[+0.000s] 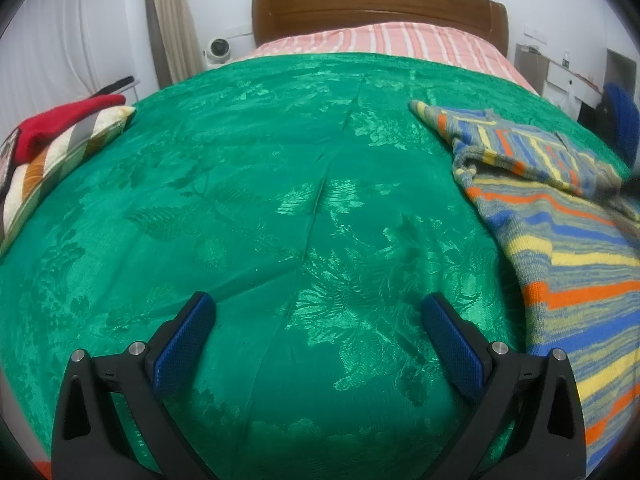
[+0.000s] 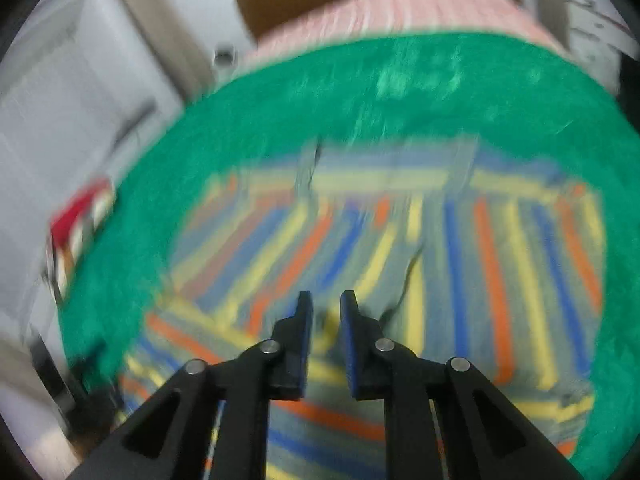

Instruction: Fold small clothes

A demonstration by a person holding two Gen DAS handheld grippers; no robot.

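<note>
A small knitted sweater (image 1: 568,240) with blue, yellow, orange and grey stripes lies on the green bedspread (image 1: 260,200), at the right in the left wrist view, one sleeve folded over its body. My left gripper (image 1: 318,308) is open and empty above bare bedspread, left of the sweater. The right wrist view is blurred by motion. There my right gripper (image 2: 326,300) hovers over the sweater (image 2: 460,248) with its jaws a narrow gap apart and nothing clearly between them.
A striped pillow (image 1: 52,160) with a red garment (image 1: 60,120) on it lies at the bed's left edge. A wooden headboard (image 1: 380,8) and pink striped sheet (image 1: 380,40) are at the far end. A blue chair (image 1: 620,120) stands at the right.
</note>
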